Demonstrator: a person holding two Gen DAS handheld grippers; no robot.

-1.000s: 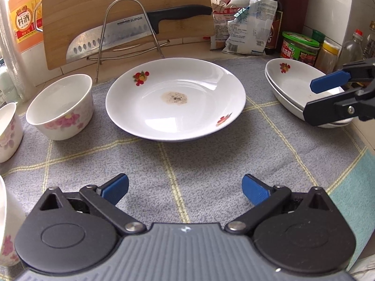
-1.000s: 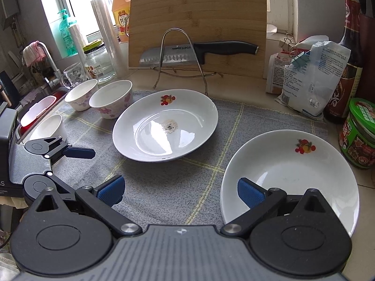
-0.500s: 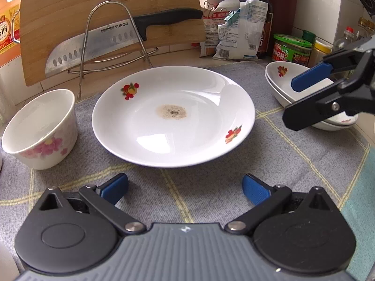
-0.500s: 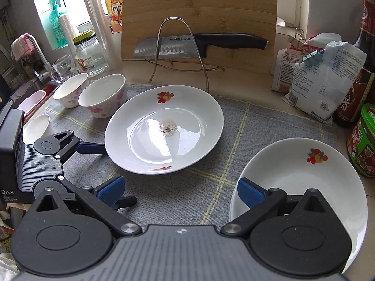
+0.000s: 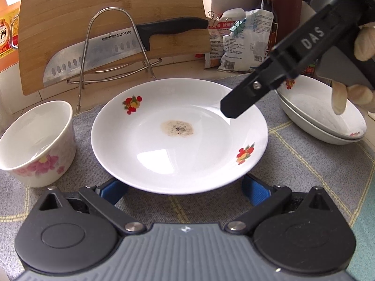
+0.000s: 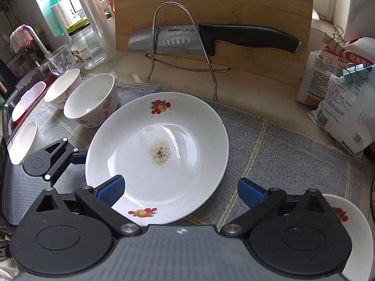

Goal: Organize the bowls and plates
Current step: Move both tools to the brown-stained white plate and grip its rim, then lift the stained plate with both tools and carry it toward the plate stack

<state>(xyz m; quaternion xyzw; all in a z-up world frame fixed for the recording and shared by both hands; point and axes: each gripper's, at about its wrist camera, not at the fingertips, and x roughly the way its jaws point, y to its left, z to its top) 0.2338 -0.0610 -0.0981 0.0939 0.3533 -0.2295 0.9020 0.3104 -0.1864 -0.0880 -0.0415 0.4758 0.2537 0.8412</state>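
Note:
A white plate (image 5: 178, 140) with fruit prints and a brown stain in its middle lies on the grey checked mat (image 5: 293, 164). My left gripper (image 5: 185, 189) is open, its blue pads (image 5: 114, 188) tucked under the plate's near rim. My right gripper (image 6: 180, 190) is open too, hovering over the same plate (image 6: 159, 140) from the other side; one of its fingers (image 5: 236, 105) hangs above the far right rim. Two stacked plates (image 5: 323, 119) sit to the right. A floral bowl (image 5: 35, 140) stands left of the plate, with more bowls (image 6: 63, 86) beyond it.
A bamboo cutting board (image 6: 211, 11) leans at the back with a knife (image 6: 211, 37) on a wire rack (image 6: 182, 46) before it. Food bags (image 6: 344, 98), a dark bottle (image 5: 267, 4), a glass jar (image 6: 86, 44) and a tap (image 6: 35, 37) surround the mat.
Both grippers have closed in on the stained plate. The left slid forward until its pads went under the near rim. The right swung left, away from the stacked plates.

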